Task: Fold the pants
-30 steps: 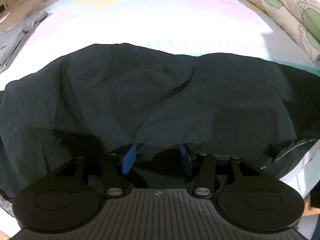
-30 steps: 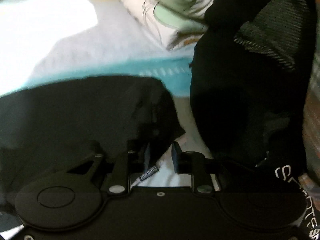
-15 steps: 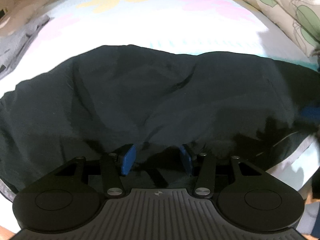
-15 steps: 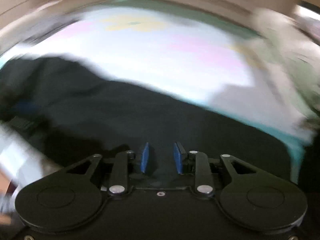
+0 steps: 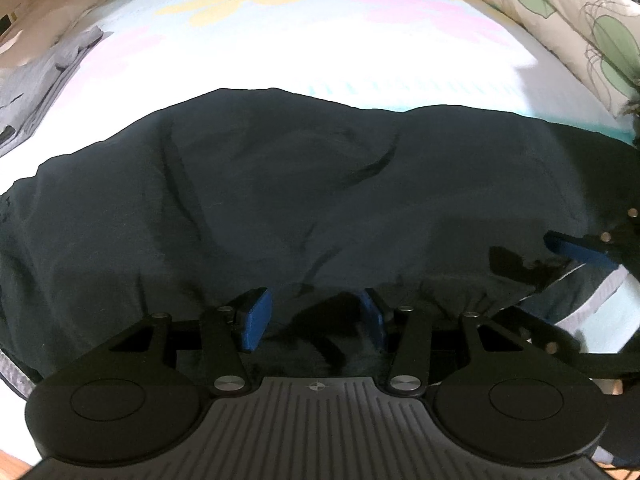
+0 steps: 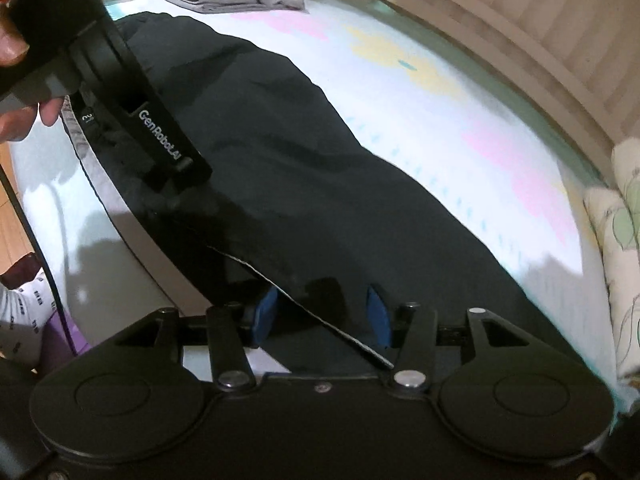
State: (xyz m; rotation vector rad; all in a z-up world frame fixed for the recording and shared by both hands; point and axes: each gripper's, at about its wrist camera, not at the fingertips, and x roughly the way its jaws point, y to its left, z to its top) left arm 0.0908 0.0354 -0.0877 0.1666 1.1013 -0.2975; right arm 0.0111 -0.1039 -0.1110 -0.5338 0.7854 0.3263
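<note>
The dark, almost black cloth pants (image 5: 304,200) lie spread across the near part of the bed (image 5: 320,52), which has a pale sheet printed with yellow and pink flowers.

At the far left a folded grey garment (image 5: 44,80) lies on the sheet, well apart from the pants. The left hand-held gripper (image 5: 316,316) is in much the same place as a second ago, low at the near hem; its blue pads stand apart, with a dark bunch of cloth rising between them but no pad pressing it, so it reads as released.

The change is on the right. A second ago the right hand-held gripper (image 6: 322,312) faced the pillows and a hanging dark garment off the end of the pants; it has since swung round and now looks along the length of the pants, its blue fingers (image 5: 580,250) showing at the right edge of the left view. Its jaws are spread, straddling the light-trimmed near edge (image 6: 280,284) without closing on it.

Judging by this, both tools are lined up on the near hem for a fold away from the person, grips not yet taken.

Beyond the far edge the sheet offers wide room. A leaf-printed cream pillow (image 5: 568,16) bounds the right.
</note>
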